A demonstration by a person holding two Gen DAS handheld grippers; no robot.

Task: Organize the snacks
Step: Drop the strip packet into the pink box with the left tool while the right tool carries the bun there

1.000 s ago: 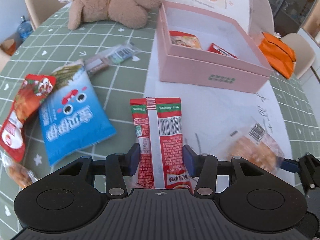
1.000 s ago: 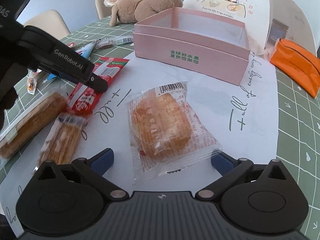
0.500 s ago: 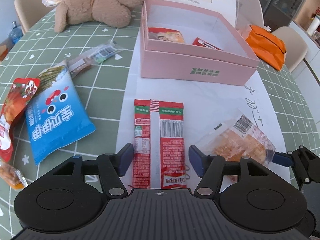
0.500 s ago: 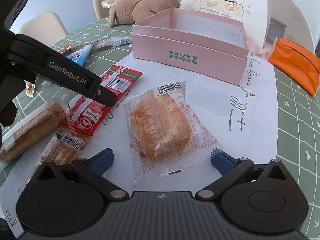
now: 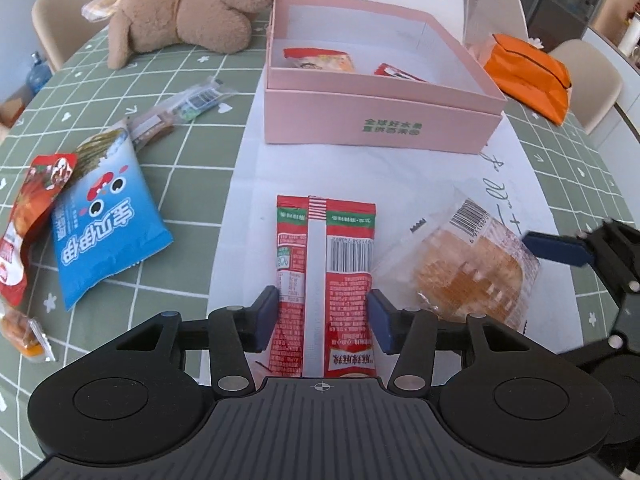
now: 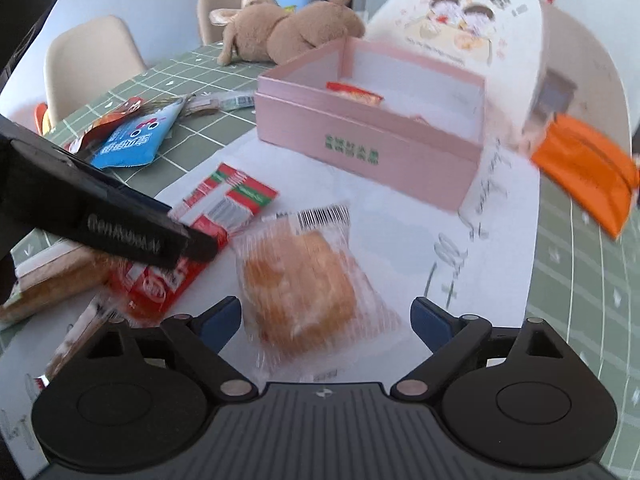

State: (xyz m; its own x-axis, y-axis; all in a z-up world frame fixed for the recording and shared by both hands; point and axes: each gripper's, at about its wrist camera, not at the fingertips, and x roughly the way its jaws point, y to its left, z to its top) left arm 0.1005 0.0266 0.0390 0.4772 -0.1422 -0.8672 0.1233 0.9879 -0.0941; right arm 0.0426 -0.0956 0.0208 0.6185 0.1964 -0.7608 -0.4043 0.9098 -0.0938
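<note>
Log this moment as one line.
left gripper: closing on red packet | right gripper: open around bread pack | pink box: open

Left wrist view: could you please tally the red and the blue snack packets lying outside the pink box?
Red: 2, the red sachet and the red packet
Blue: 1, the blue packet
Total: 3

Bright, even daylight, soft shadows only. Left wrist view sharp; strong fisheye bending at edges, corners vignetted black. Right wrist view motion-blurred throughout, worst toward the right edge: orange pouch (image 6: 584,168) smeared, pink box (image 6: 372,152) print unreadable.
</note>
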